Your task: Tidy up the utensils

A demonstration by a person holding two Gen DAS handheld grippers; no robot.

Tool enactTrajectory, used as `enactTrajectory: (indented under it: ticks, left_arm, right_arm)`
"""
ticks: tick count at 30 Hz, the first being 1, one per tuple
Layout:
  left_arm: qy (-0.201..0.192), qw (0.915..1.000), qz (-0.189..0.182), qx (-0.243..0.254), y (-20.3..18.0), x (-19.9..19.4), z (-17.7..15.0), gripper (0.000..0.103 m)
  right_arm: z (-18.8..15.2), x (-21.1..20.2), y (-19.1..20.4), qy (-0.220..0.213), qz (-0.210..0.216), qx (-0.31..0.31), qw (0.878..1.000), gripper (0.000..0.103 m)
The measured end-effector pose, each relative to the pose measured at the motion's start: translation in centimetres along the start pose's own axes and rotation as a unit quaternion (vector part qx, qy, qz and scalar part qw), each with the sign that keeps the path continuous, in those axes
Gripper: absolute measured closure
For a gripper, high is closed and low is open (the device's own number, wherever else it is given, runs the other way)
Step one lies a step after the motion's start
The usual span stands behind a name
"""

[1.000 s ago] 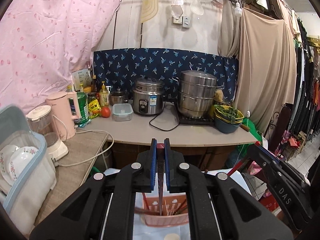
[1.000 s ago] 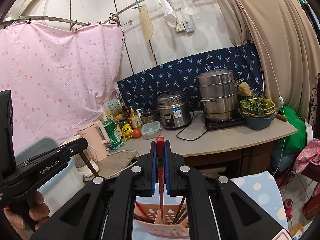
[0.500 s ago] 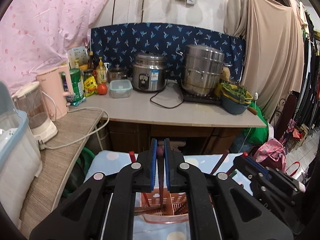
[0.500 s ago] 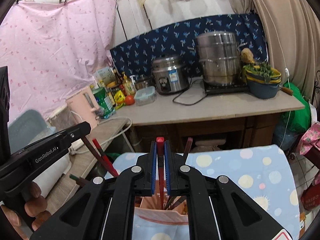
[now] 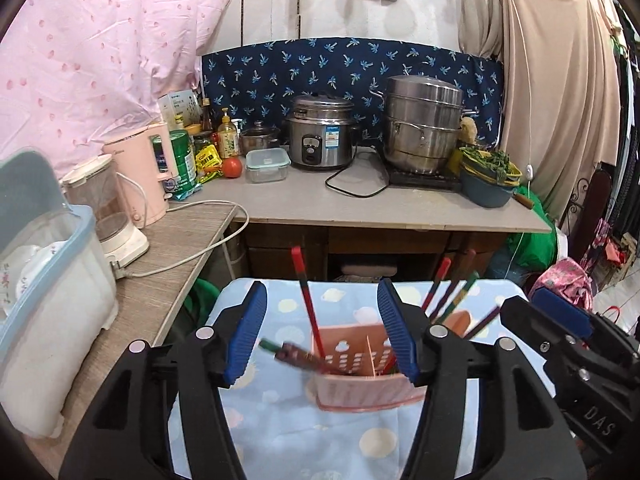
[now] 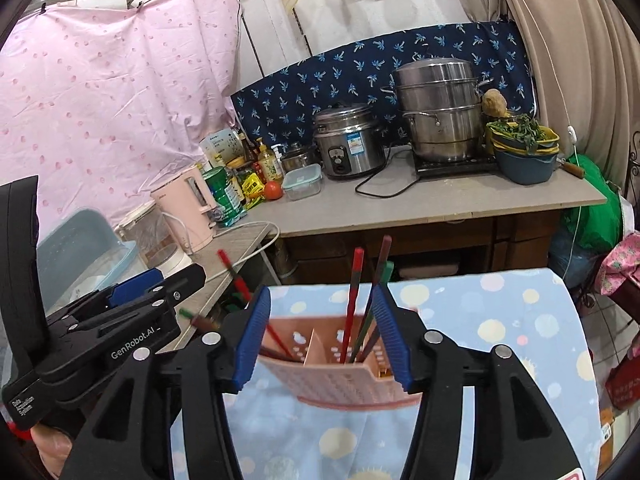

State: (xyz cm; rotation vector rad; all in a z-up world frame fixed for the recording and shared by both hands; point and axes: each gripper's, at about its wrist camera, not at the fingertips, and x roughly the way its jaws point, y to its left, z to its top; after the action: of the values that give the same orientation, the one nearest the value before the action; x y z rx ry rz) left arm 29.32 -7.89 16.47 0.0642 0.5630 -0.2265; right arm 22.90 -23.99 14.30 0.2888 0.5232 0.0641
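A pink perforated utensil holder [image 5: 360, 364] with a middle divider stands on a blue dotted cloth [image 5: 280, 432]; it also shows in the right wrist view [image 6: 332, 360]. Several red, brown and green chopsticks stand or lean in it, one red chopstick [image 5: 306, 292] upright in the left compartment, others [image 6: 352, 300] in the right compartment. My left gripper [image 5: 320, 332] is open and empty just above the holder. My right gripper [image 6: 322, 340] is open and empty over the holder too. Each gripper shows at the edge of the other's view.
A grey counter [image 5: 360, 204] behind carries a rice cooker [image 5: 320, 138], steel steamer pot [image 5: 424, 132], a bowl of greens [image 5: 486, 176], a food box and bottles. A pink kettle [image 5: 144, 176], blender and a dish bin [image 5: 44, 280] stand on the left wooden shelf.
Both grippers were shut on a red chopstick each; both have opened and the chopsticks now stand in the holder. The views have tilted downward toward the holder.
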Motion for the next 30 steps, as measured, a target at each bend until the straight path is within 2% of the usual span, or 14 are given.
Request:
enactTrajectory:
  ticks: [10, 13, 18, 26, 30]
  left_arm:
    - [0.017, 0.9990, 0.031, 0.026, -0.8, -4.1, -5.3, 0.038]
    - [0.020, 0.9989, 0.033, 0.027, -1.1, -5.2, -6.8, 0.030]
    - [0.024, 0.9987, 0.038, 0.023, -1.1, -6.5, -8.7, 0.025]
    - [0.042, 0.9978, 0.048, 0.020, -0.9, -7.1, -11.4, 0.018]
    - [0.051, 0.9971, 0.052, 0.021, -0.7, -7.1, -12.4, 0.017]
  right_arm:
    - [-6.2, -3.8, 0.7, 0.030, -0.030, -0.009, 0.999, 0.029]
    - [-7.5, -4.8, 0.6, 0.035, -0.035, -0.004, 0.999, 0.028]
    - [-9.2, -6.0, 0.5, 0.044, -0.046, -0.001, 0.998, 0.019]
    - [-11.1, -6.5, 0.6, 0.059, -0.056, -0.005, 0.997, 0.019]
    - [-11.9, -6.5, 0.5, 0.065, -0.058, -0.002, 0.996, 0.019]
